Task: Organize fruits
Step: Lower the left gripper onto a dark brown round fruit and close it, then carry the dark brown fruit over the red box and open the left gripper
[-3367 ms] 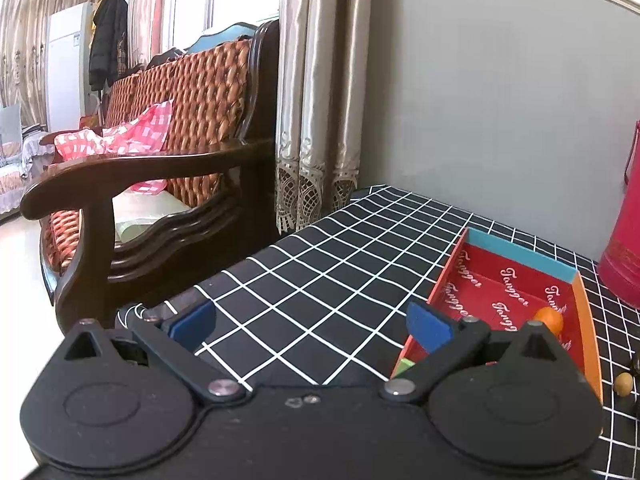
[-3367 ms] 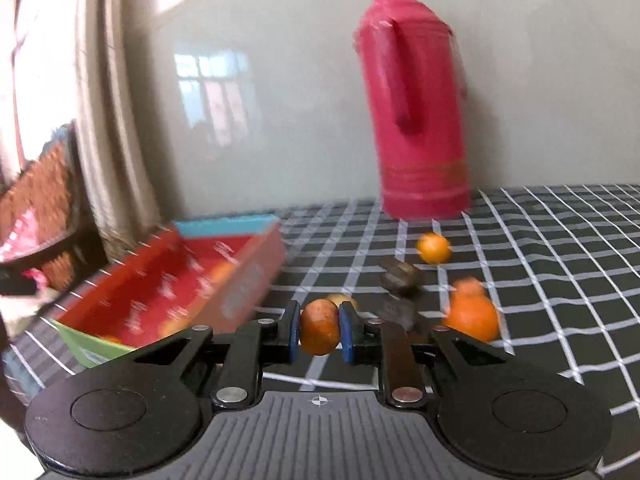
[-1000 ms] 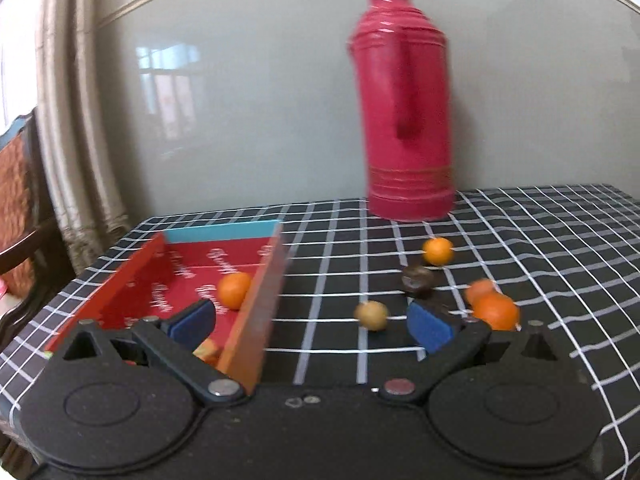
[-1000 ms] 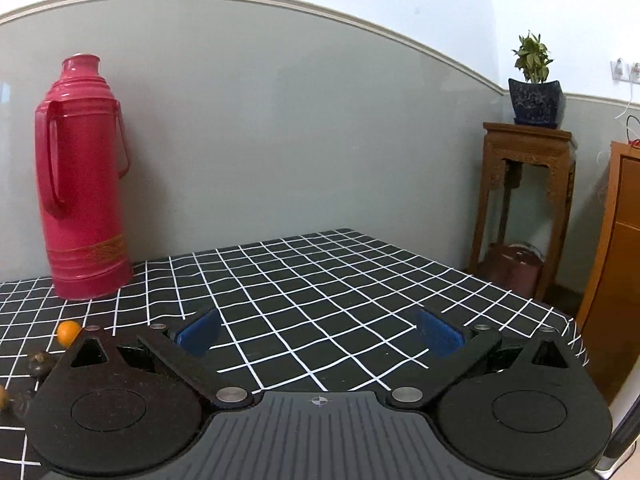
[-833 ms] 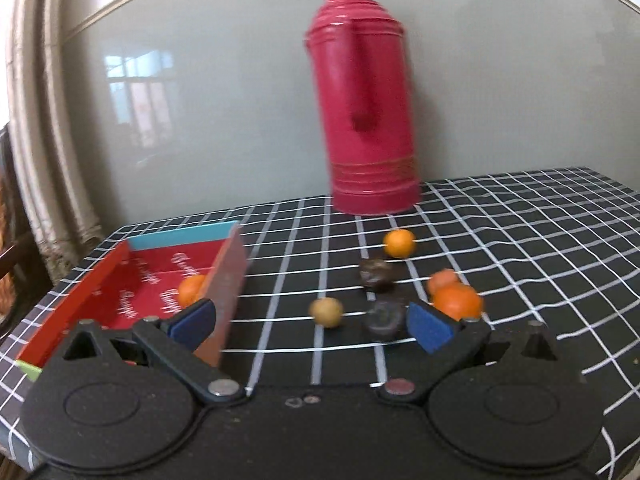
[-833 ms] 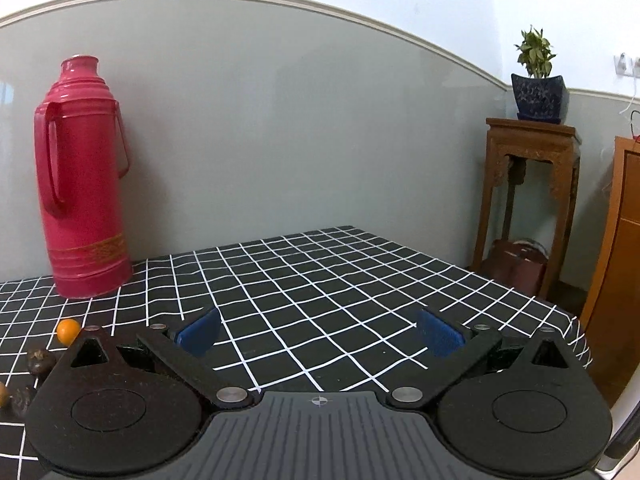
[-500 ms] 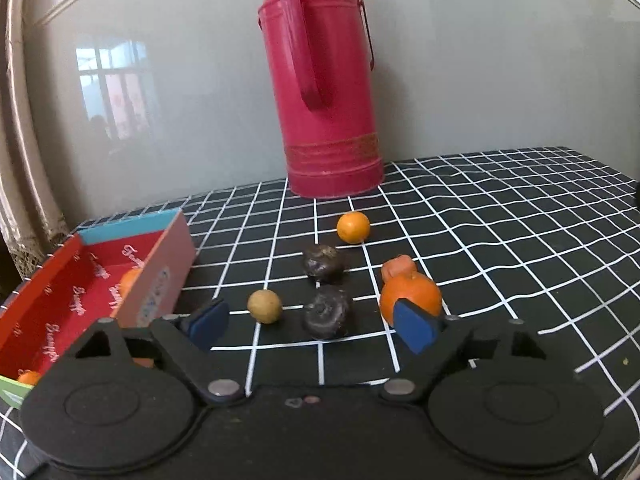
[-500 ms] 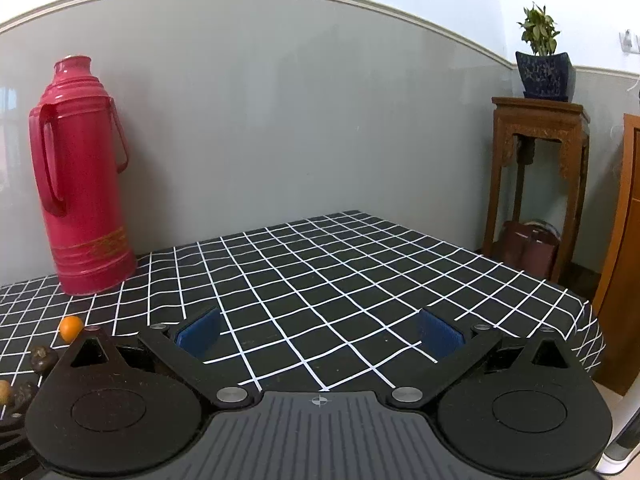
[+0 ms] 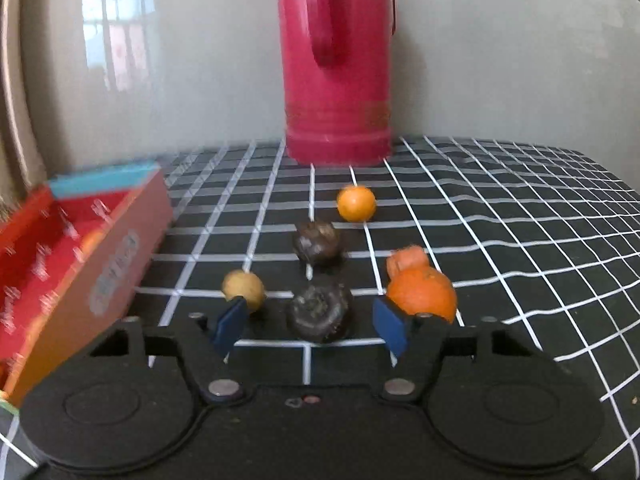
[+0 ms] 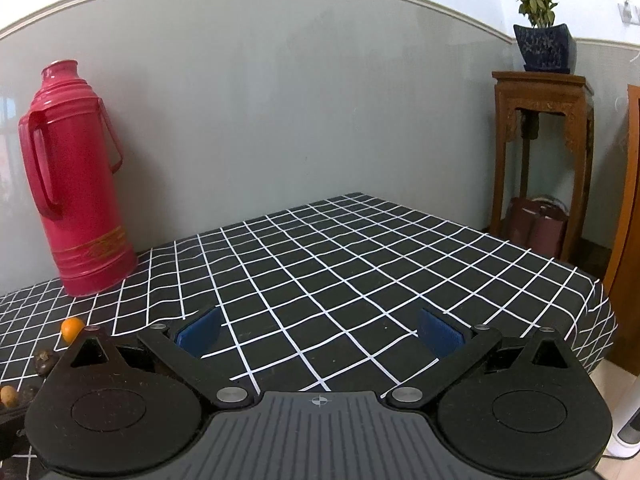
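The left gripper has its fingers closing, with a dark wrinkled fruit low in the middle between them, not yet touched. A small yellow fruit sits left, an orange right, the red box far left.

The right gripper has wide fingers holding nothing over the checked surface. A red flask stands upper left.

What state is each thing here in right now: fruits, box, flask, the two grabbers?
Left gripper: closing around dark wrinkled fruit, not yet gripping.
Right gripper: open, empty.
Red cardboard box: open-topped, holding orange fruit.
Small round orange: loose on tablecloth.
Red thermos flask: upright.
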The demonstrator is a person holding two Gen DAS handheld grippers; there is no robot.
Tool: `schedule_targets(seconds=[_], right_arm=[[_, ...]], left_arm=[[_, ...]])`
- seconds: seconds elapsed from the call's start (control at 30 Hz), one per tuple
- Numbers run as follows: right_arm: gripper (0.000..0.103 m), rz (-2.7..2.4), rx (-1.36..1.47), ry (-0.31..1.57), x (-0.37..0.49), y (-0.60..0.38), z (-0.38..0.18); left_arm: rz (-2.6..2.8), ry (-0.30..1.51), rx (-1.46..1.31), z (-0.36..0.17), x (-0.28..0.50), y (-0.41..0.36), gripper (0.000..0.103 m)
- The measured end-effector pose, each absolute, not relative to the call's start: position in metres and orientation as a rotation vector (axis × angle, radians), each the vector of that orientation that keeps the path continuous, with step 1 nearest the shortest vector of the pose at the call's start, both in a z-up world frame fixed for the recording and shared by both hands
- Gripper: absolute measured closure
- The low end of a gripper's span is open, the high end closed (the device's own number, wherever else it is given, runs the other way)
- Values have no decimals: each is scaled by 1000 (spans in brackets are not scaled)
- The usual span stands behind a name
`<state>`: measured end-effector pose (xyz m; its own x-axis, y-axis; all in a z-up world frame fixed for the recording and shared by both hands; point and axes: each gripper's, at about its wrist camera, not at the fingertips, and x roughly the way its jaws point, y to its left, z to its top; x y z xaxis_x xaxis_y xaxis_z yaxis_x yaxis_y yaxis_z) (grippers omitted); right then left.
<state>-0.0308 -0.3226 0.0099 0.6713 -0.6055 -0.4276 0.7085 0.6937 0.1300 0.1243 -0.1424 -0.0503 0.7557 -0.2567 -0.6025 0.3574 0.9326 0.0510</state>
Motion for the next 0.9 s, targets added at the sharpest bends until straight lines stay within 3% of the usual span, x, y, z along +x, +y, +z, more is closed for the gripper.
schedule_targets(seconds=[0.03,0.17,0.9], right_arm=[[0,-751,299,371,-31,-323,10],[0,-753,302,373,-32,-325,9],[0,-769,324,330,-35,-325,12]], left_arm=[[-353,646,154,-51,126,-142,61],[-361,624,188,-51,122,-149,75],[-221,477,131,-19,112,-109,75]])
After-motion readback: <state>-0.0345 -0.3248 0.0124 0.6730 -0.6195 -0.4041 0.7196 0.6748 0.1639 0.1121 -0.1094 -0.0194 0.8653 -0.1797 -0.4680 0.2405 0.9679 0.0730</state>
